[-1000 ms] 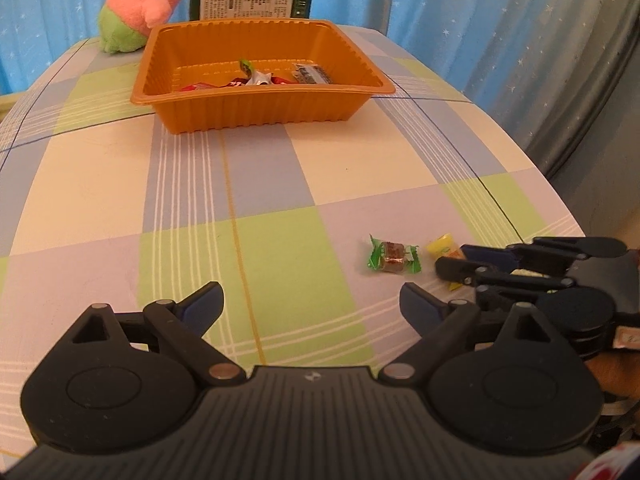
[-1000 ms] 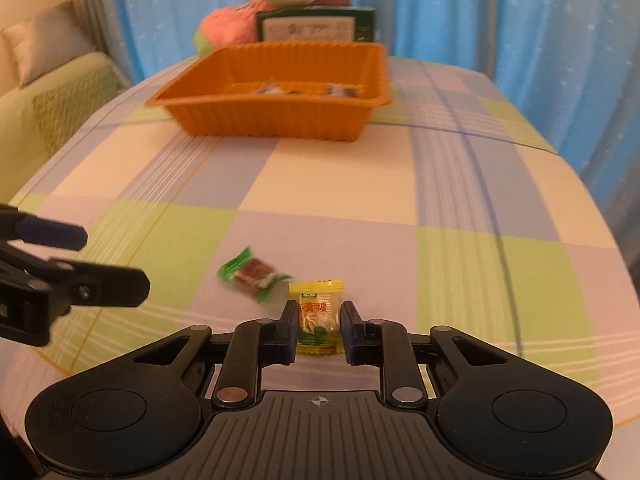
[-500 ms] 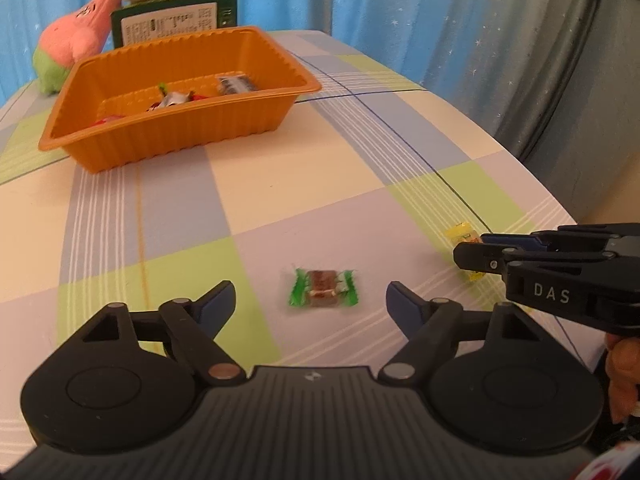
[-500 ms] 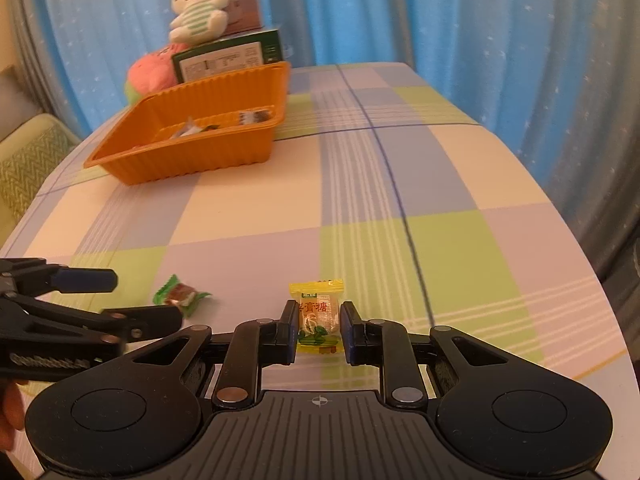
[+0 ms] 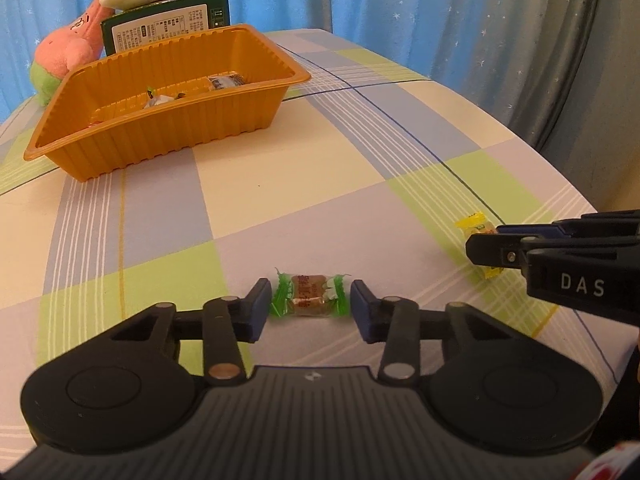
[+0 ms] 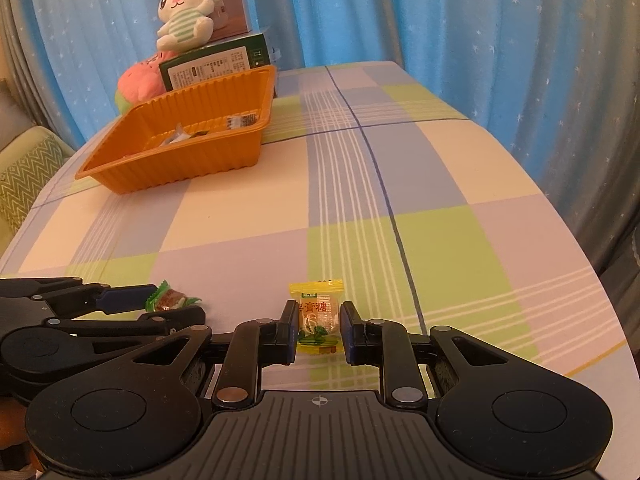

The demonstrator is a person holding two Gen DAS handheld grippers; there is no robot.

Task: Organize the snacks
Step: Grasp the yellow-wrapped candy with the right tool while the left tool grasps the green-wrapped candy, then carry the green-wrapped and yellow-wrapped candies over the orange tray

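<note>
Tongs (image 5: 311, 307) closing across crosswise candy (image 5: 307, 295).

Left gripper (image 5: 311, 308): tilted down toward the table, jaws closing, a green-wrapped candy (image 5: 308, 295) between the pads, which flank its twisted ends.
Right gripper (image 6: 319, 329): tilted down, jaws clamped on a yellow candy (image 6: 319, 318).
Spacing: the two grippers sit side by side, near each other.

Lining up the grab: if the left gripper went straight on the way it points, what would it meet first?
The left gripper would meet the green-wrapped candy first; it already lies between the closing fingers. Beyond it is only tablecloth, probably struck next.
</note>
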